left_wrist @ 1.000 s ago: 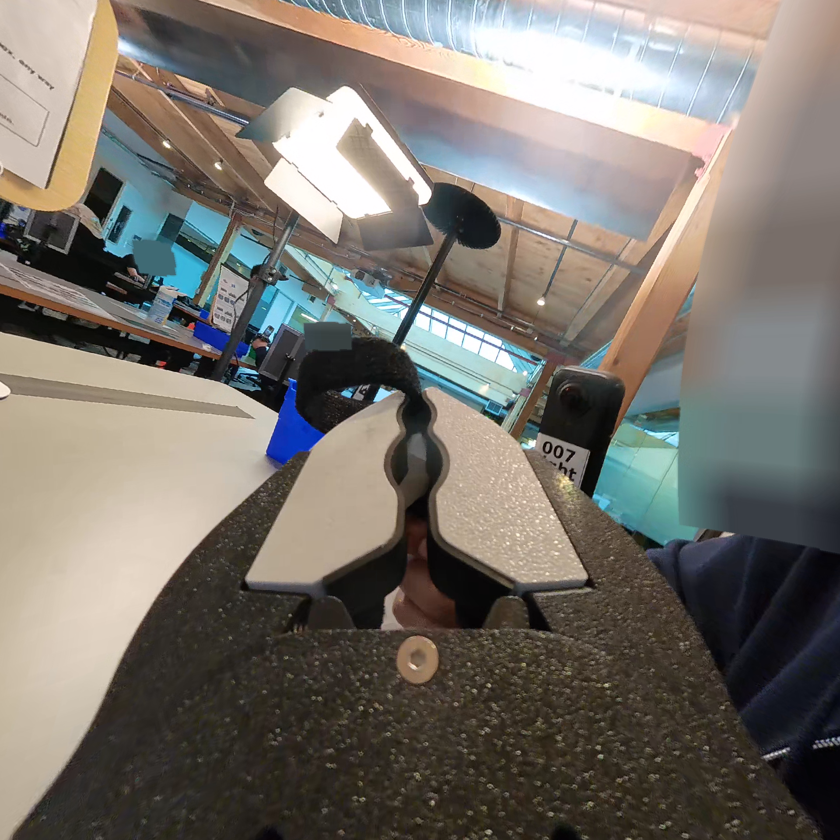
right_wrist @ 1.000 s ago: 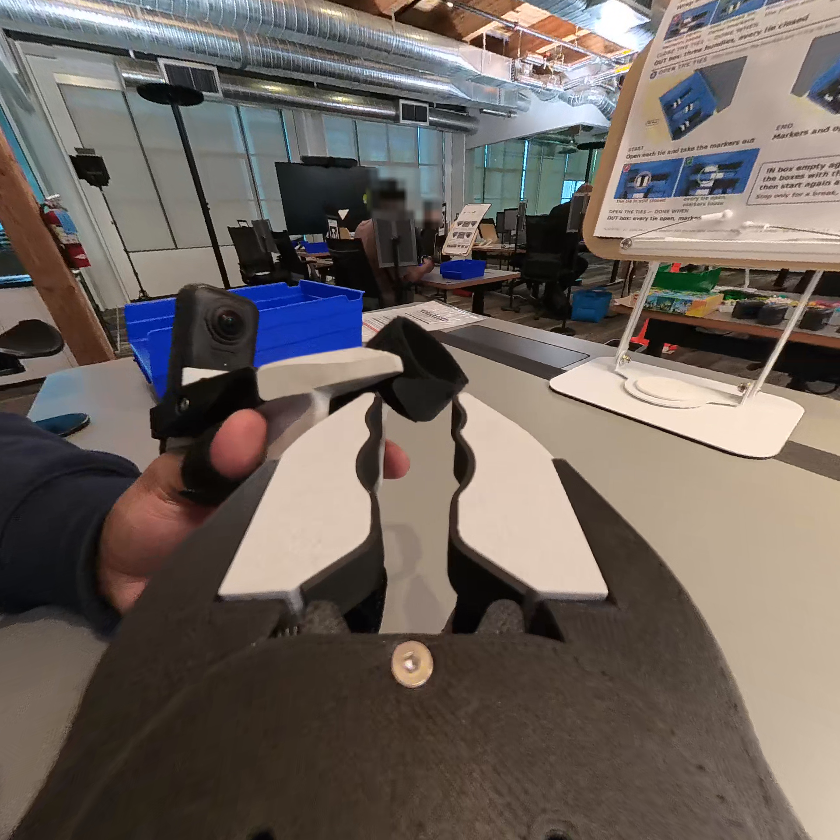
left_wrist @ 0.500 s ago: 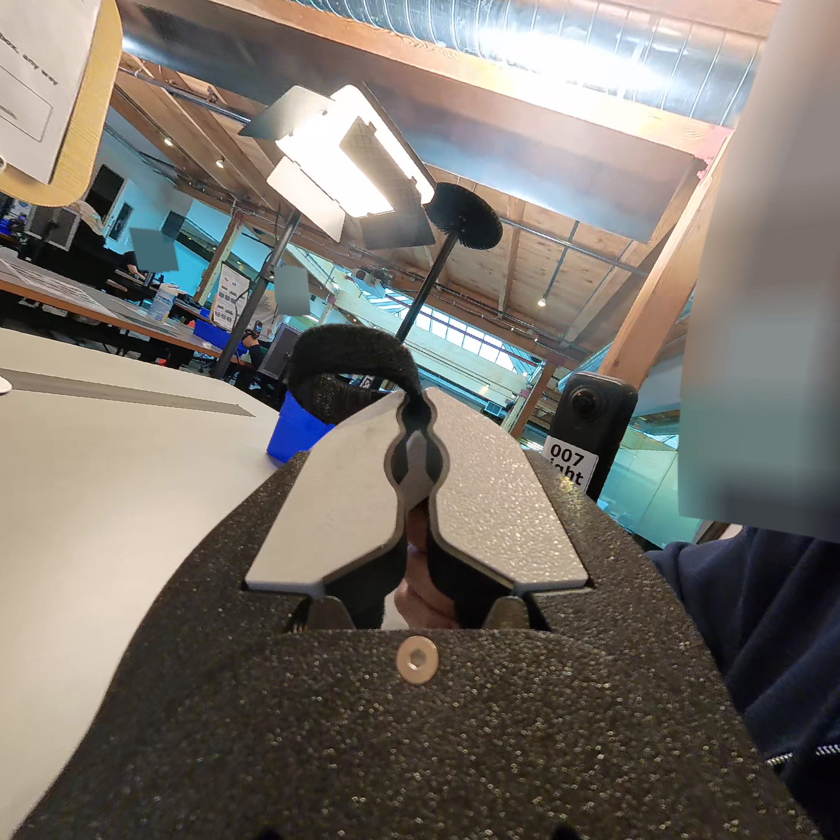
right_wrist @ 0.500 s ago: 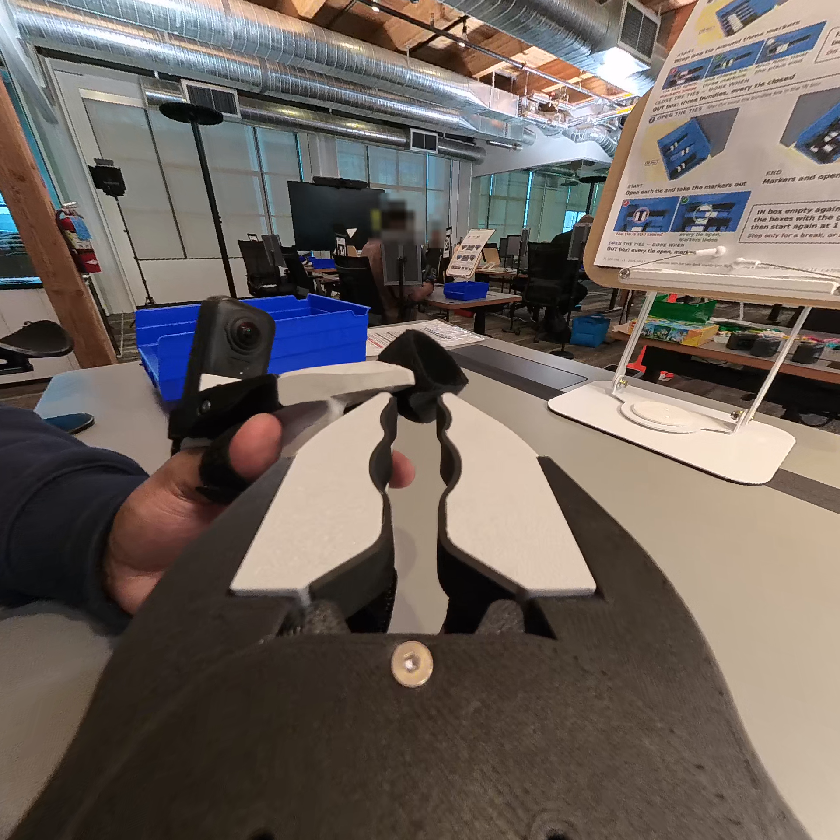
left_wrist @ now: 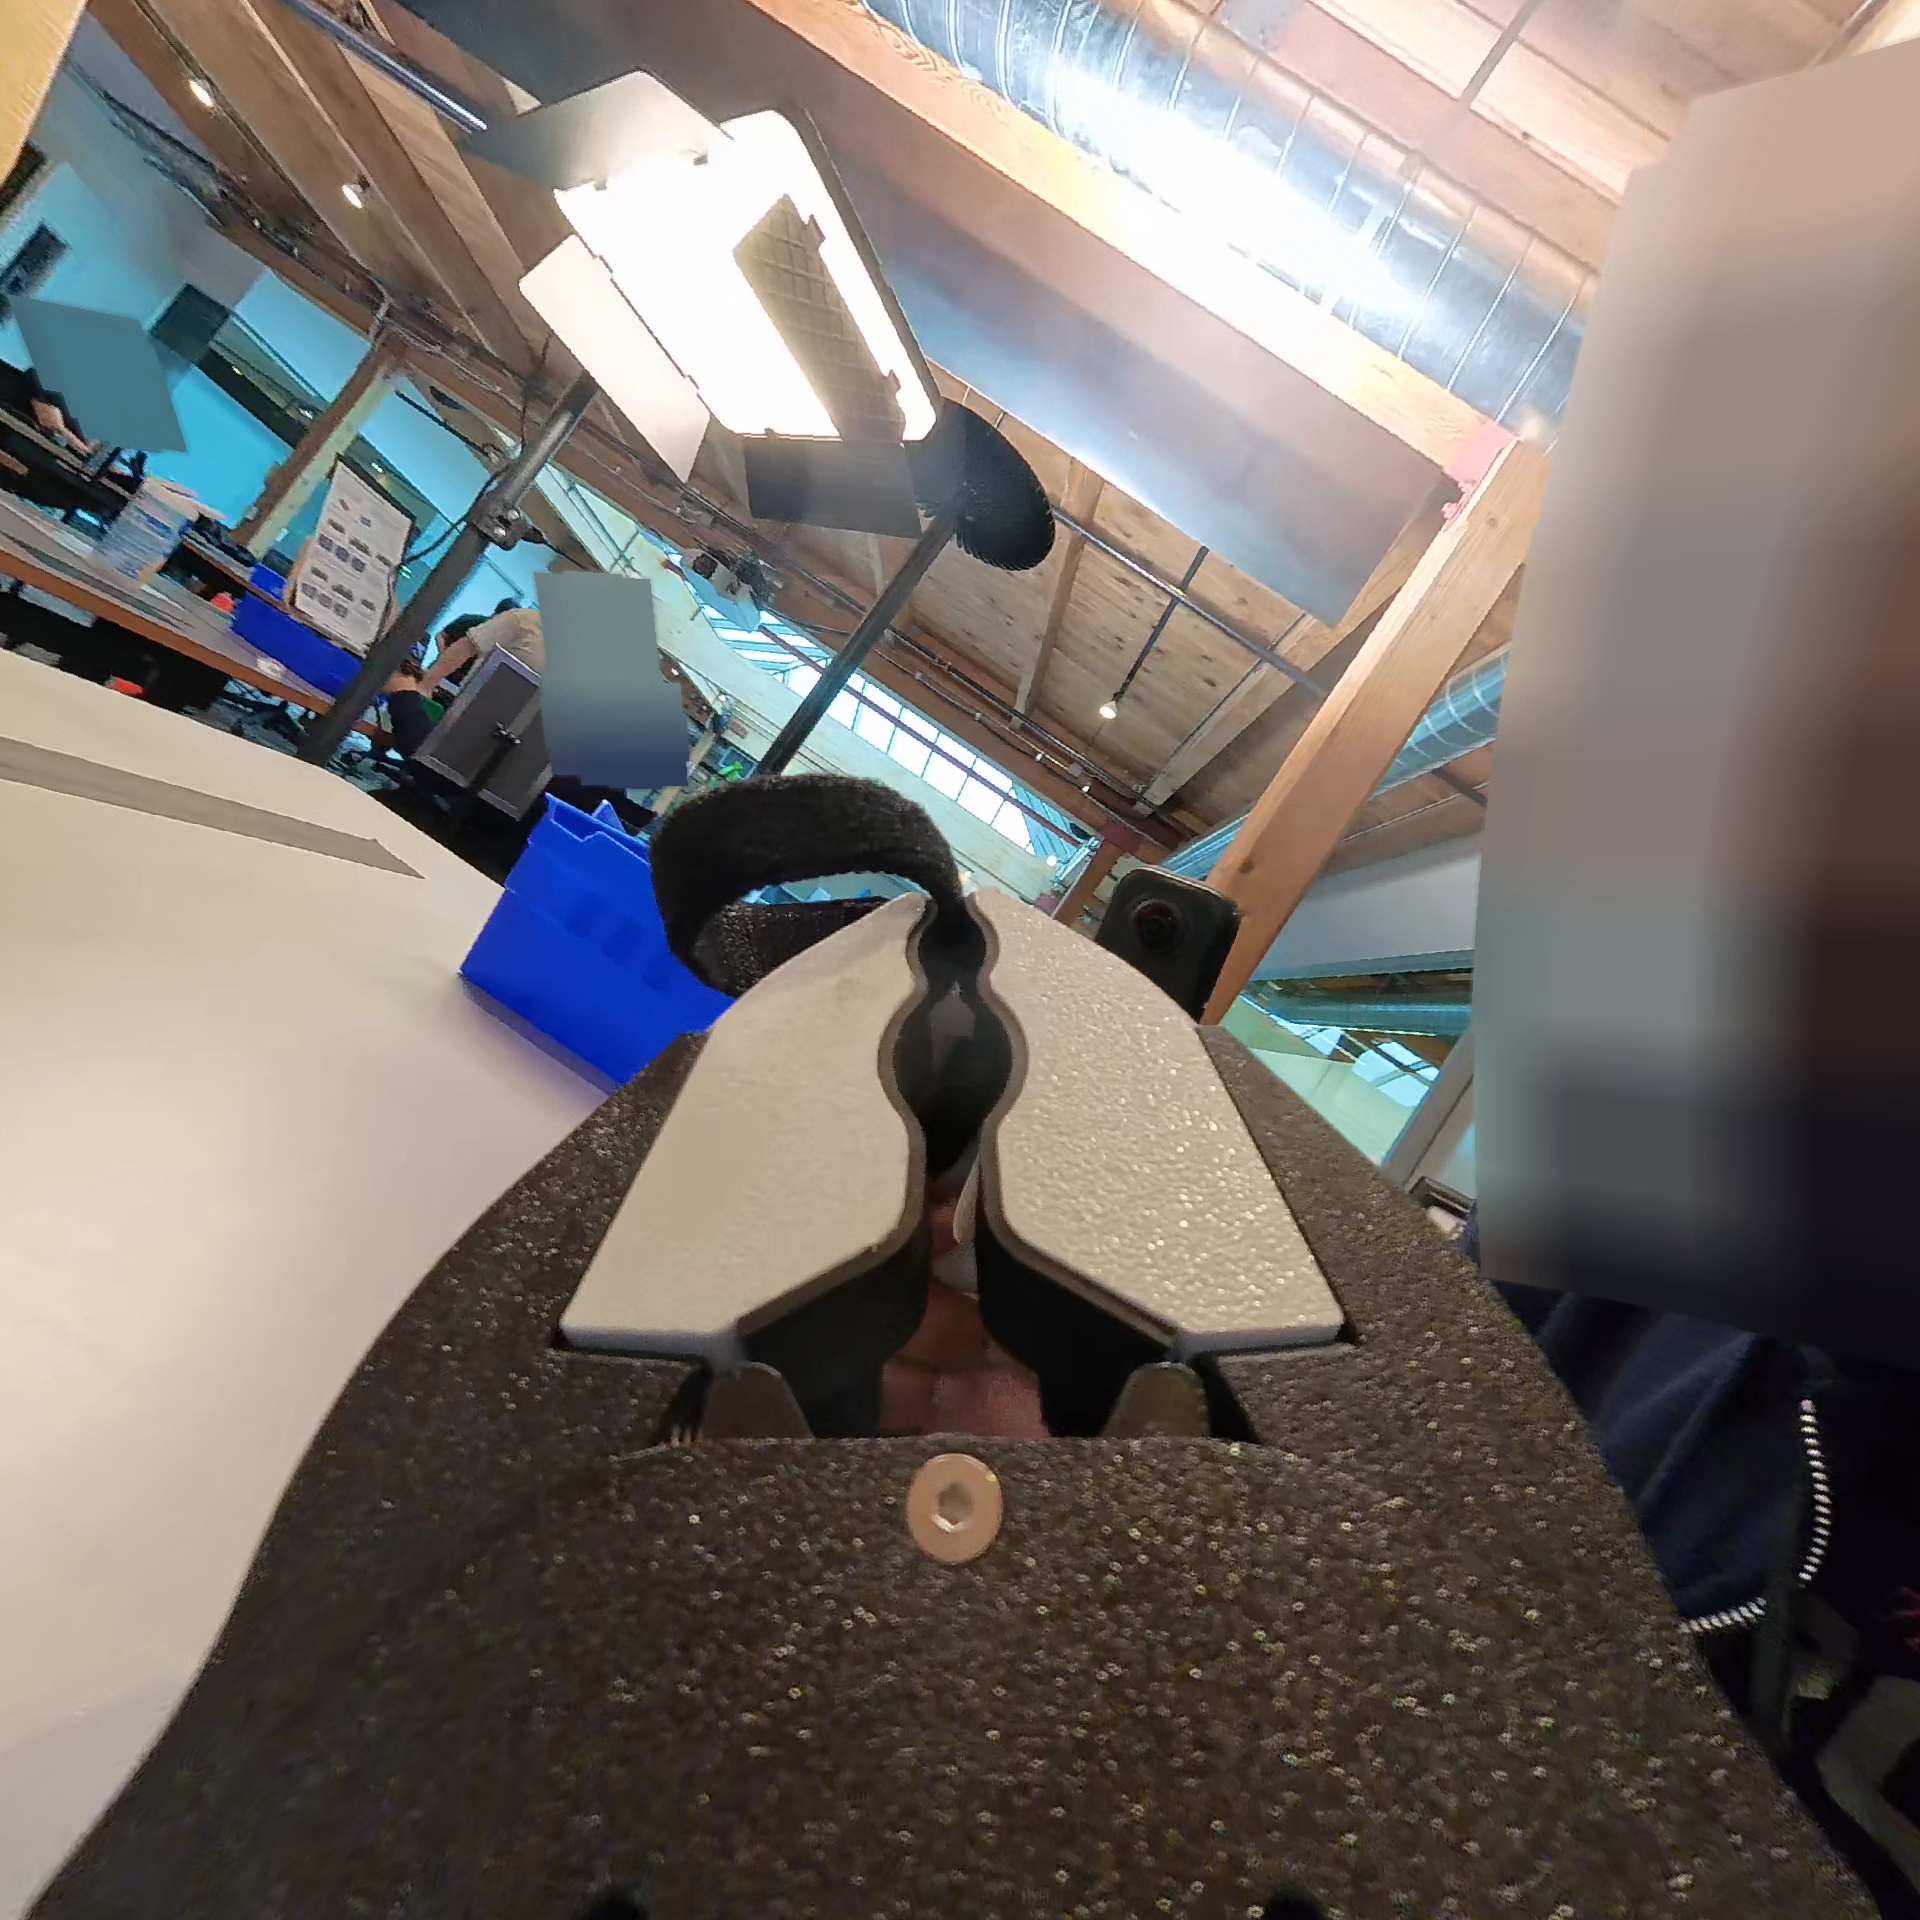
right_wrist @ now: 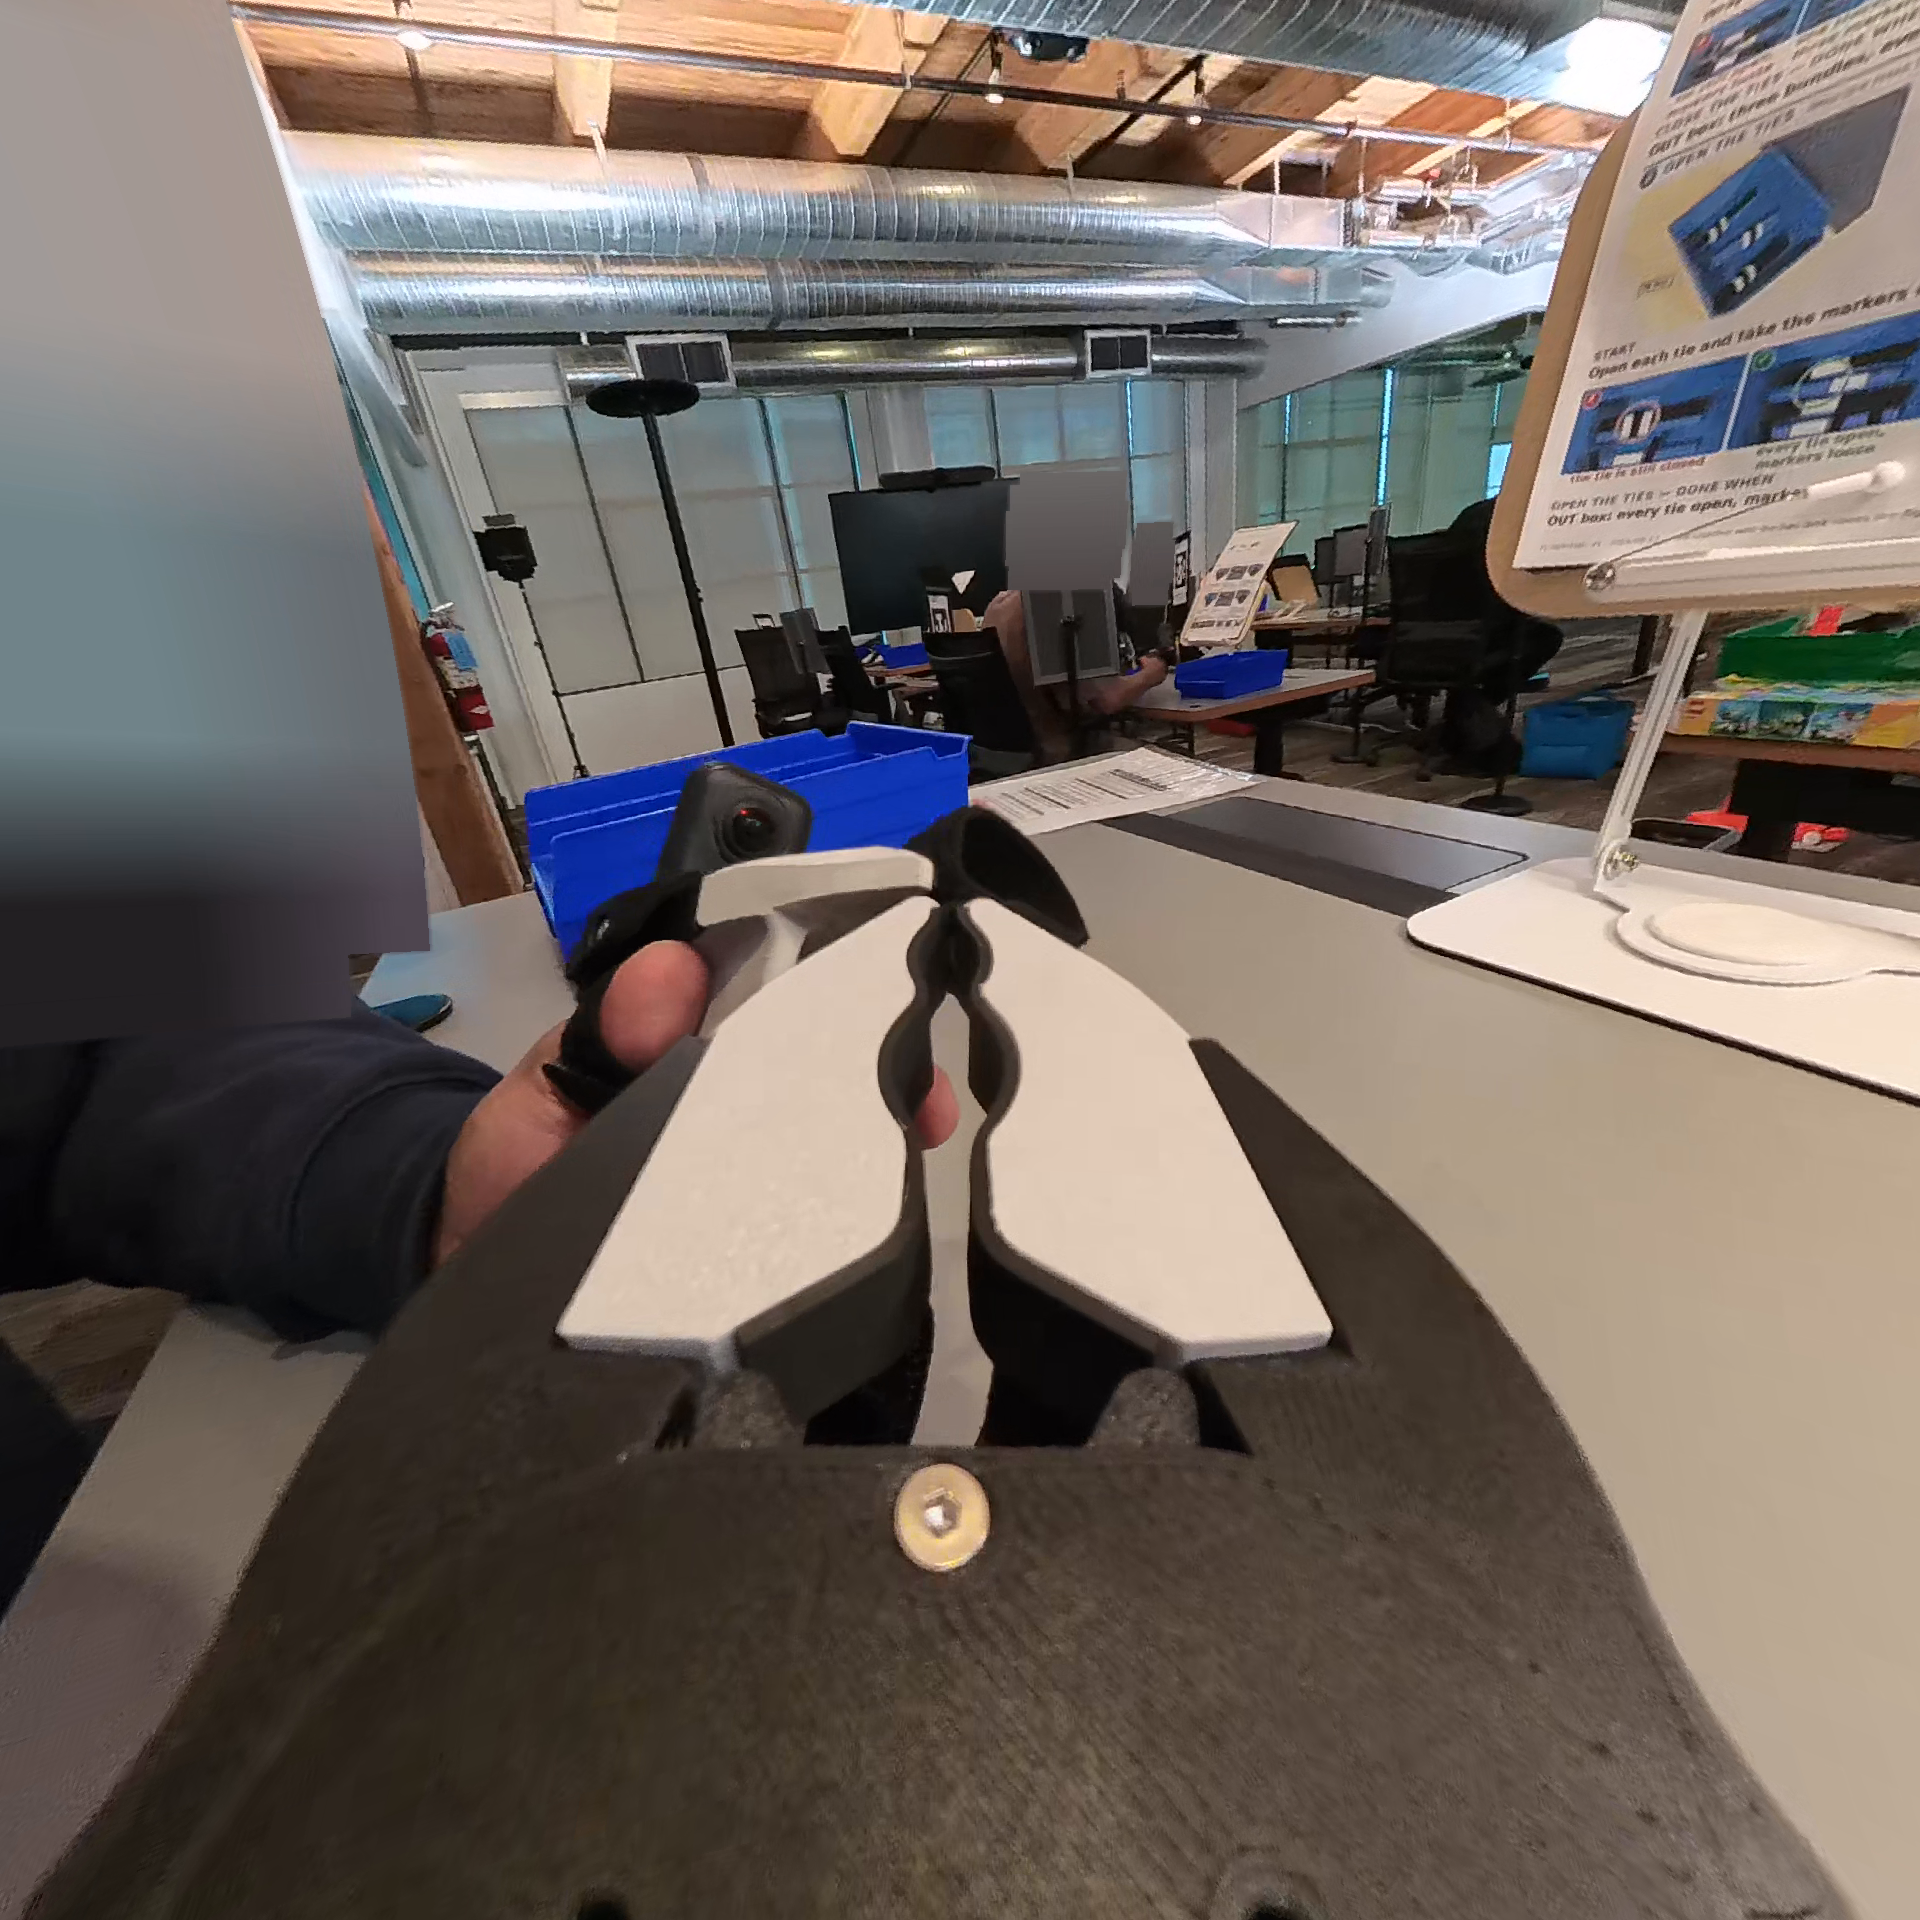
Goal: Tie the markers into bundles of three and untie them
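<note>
Between both tools' tips, left tool (left_wrist: 951, 925) and right tool (right_wrist: 951, 914) pinch the black strap (left_wrist: 800, 831).

The left gripper (left_wrist: 951, 920) and the right gripper (right_wrist: 951, 914) meet tip to tip above the table (right_wrist: 1558, 1195), both pinching one strap (left_wrist: 790, 831), which loops up and to the left of the left gripper's tips. Behind the grippers, a bin (right_wrist: 883, 769) stands on the table near its far edge. To the right in the right wrist view, a stand (right_wrist: 1662, 935) on the table carries an instruction board (right_wrist: 1714, 312).
</note>
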`<state>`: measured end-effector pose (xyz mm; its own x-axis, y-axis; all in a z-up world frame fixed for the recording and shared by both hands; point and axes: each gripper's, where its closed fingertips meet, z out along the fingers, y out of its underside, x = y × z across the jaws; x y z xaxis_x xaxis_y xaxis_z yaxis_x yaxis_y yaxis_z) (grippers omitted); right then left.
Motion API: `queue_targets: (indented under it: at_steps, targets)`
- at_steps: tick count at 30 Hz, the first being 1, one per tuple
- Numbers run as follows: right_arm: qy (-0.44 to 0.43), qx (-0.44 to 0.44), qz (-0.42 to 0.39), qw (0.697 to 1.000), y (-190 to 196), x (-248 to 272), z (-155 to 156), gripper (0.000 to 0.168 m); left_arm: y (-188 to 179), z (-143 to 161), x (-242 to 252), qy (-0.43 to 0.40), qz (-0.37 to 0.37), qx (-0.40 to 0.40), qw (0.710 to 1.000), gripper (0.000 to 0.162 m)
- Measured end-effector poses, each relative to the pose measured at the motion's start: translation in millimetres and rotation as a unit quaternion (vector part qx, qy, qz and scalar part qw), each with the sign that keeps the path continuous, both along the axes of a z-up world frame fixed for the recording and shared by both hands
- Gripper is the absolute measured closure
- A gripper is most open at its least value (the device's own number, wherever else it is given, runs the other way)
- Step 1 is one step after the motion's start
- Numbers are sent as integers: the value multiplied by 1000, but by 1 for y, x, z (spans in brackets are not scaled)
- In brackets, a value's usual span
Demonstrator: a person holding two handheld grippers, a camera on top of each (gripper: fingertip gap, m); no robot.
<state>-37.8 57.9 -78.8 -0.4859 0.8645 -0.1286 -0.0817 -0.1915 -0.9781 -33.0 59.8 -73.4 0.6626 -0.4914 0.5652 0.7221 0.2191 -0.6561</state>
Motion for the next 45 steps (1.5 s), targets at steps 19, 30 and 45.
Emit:
queue_targets:
  at_steps: [19, 30, 45]
  targets:
    - [-73, -71, -8, 995, 22, -15, -17, 168, -10, 1, -14, -88, -57, 33, 994, 160]
    - [-115, -152, -68, 979, 70, -26, -32, 168, -12, 6, -2, -74, -93, 51, 992, 161]
    - [-123, -26, -141, 982, 86, -11, 10, 168, -23, 17, -33, -184, -130, 98, 969, 129]
